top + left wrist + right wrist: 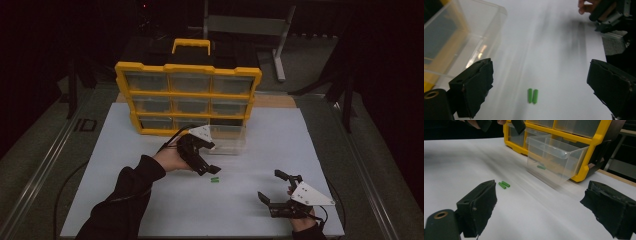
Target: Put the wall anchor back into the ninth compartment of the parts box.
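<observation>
Two small green pegs [215,180] lie side by side on the white mat, just in front of my left gripper [212,158]. That gripper is open, and the pegs [532,96] lie between and slightly below its jaws [540,82]. A clear plastic drawer [229,138] stands pulled out of the yellow organizer [187,95]. One green peg [541,167] rests inside the drawer [554,160]. My right gripper [271,186] is open near the mat's front right, holding nothing [540,200], with the loose pegs [504,185] farther off on its left.
The organizer has three rows of clear drawers and a yellow handle [191,46] on top. The white mat [125,165] covers the table. A metal stand [277,45] rises behind the organizer. The far hand and its gripper [609,12] are at the top right of the left gripper view.
</observation>
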Available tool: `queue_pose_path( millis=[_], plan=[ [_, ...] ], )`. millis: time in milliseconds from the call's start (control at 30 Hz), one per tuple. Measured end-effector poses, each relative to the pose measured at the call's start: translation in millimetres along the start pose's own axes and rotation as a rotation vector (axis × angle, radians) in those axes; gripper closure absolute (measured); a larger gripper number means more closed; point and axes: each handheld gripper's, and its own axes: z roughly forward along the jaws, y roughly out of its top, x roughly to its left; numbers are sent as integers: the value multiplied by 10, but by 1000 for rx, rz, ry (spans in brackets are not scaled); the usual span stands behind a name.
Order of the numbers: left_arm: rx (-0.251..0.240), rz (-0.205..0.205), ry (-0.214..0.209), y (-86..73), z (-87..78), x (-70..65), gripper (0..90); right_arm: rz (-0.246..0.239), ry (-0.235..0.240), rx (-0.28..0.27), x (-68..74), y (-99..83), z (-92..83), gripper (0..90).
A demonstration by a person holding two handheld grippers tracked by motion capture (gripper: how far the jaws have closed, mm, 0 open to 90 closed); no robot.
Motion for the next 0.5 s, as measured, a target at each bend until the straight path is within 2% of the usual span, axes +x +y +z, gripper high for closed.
queue_pose_path(
  millis=[233,500],
  plan=[
    [12,16,-19,-51,88,-41,116,-3,2,-1,0,0,1,101],
    [11,-3,-32,-150,195,-17,155,-1,4,1,4,0,1,100]
  ],
)
